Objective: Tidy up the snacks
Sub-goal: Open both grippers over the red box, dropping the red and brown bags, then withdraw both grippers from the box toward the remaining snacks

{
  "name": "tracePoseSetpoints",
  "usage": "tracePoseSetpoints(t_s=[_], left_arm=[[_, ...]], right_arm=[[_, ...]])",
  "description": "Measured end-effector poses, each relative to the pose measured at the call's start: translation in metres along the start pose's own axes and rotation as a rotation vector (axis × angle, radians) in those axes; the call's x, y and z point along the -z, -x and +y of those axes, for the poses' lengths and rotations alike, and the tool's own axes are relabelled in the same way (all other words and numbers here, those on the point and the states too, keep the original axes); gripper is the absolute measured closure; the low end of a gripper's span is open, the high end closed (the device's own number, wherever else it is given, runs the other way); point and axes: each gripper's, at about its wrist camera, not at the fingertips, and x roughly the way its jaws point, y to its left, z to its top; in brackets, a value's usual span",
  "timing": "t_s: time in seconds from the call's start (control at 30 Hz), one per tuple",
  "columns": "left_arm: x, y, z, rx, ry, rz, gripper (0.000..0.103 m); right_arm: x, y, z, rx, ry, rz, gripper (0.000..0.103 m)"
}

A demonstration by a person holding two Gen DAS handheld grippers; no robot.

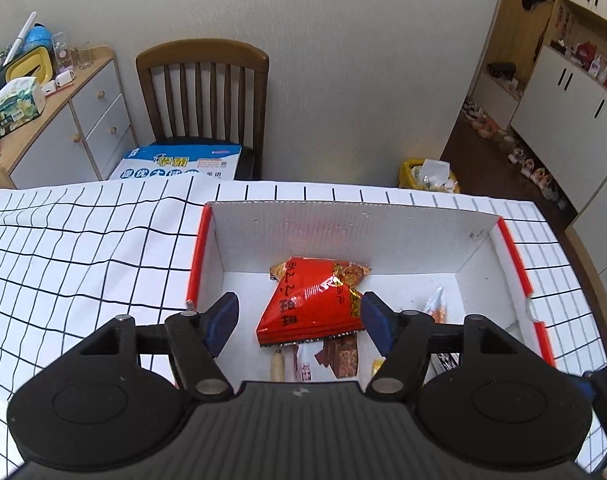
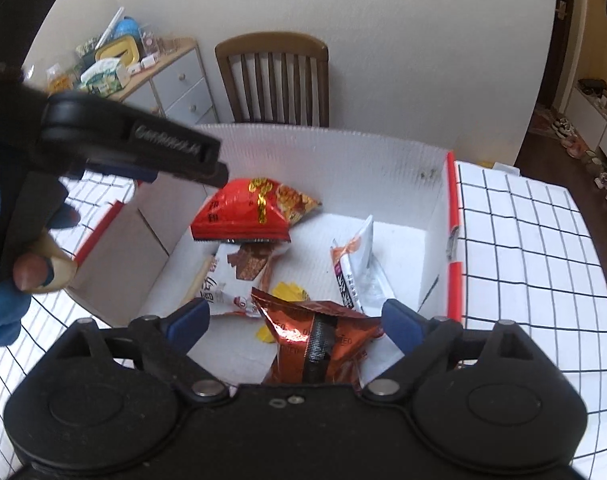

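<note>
Table w/ grid cloth (image 1: 83, 248); 1 white box (image 1: 343, 220) sits on it.

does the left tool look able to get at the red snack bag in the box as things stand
Probably yes: the left tool hangs open right over the red snack bag, which lies on top of the other packets in the open white box, with nothing covering it.

Tabletop (image 1: 83, 248): white cloth, black grid lines. Box (image 1: 343, 228): white corrugated inside, red edges. Snack bag (image 1: 315, 300): glossy red, gold and orange print. Second bag (image 2: 323, 336): metallic copper-brown, dark seam strip. Pouch (image 2: 355, 268): white with orange and a dark band. Yellow wrapper (image 2: 289, 292) underneath. Both claws black, blue pads (image 1: 223, 320). Chair (image 1: 203, 92): brown wood. Cabinet (image 1: 91, 116): grey-white fronts, light wood top.
</note>
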Motion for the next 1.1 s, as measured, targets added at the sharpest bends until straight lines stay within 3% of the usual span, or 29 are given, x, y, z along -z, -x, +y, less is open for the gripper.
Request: tracePoseSetpoints(t_s=[0.13,0.63,1.1], left_arm=[[0.006,0.023,0.002,0.011,-0.008,-0.032,0.036],[0.041,0.109,0.004,0.055,-0.064,-0.118,0.036],[0.090,0.162,0.004,0.139,-0.115,-0.124,0.030]], right_arm=[[-0.001,0.019,0.001,0.000,-0.010,-0.032,0.004],[0.014,0.084,0.015,0.009,-0.026,-0.105,0.003],[0.047,0.137,0.026,0.013,-0.039,-0.164,0.002]])
